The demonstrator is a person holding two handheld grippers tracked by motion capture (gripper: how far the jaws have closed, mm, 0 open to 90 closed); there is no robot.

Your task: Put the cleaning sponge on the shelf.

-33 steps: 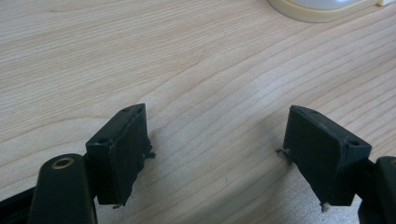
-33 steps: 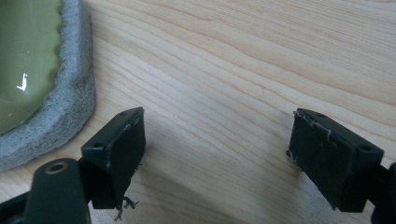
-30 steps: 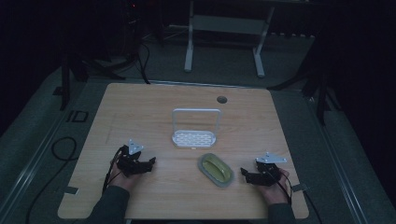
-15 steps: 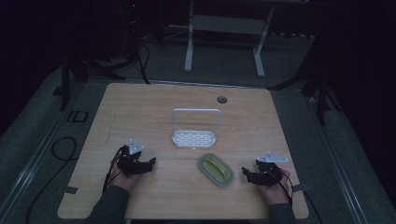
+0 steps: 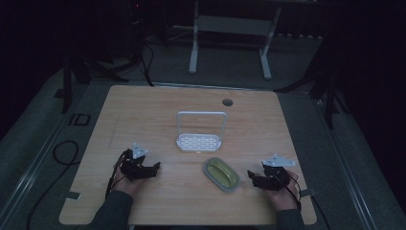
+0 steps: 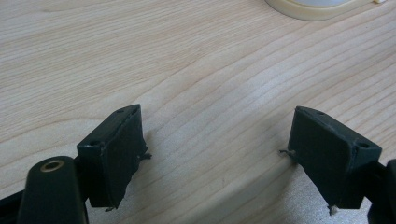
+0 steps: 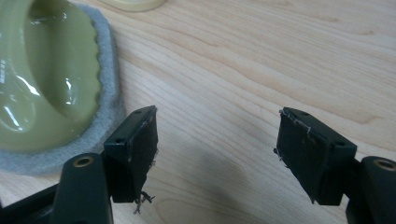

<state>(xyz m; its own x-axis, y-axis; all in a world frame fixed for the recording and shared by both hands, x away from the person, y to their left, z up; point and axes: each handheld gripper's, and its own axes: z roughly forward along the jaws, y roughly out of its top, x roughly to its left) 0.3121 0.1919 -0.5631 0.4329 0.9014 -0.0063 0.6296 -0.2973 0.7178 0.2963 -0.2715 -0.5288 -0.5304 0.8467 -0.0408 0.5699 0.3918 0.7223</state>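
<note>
Two grippers low over a wooden table (image 5: pixel 143 120), jaws apart, nothing held.

The left gripper (image 5: pixel 154 168) sits near the front left of the table in a hand (image 5: pixel 125 179); in the left gripper view its black jaws stand wide — bare wood grain between them, and the pale rim of the rack (image 6: pixel 308 7) far ahead at the top edge. The right gripper (image 5: pixel 252 178) rests at front right in the other hand (image 5: pixel 282 191), jaws likewise spread with only wood between. Just beside its left jaw in the right gripper view lies a green glossy dish (image 7: pixel 42 70) on a grey felt pad (image 7: pixel 109 70) — close, not touching. In the high view the dish (image 5: pixel 221 173) lies between the two grippers, nearer the right one, with a white rack (image 5: pixel 200 141) with an upright loop handle just behind it, mid-table. A round hole (image 5: pixel 227 102) shows near the far edge.
</note>
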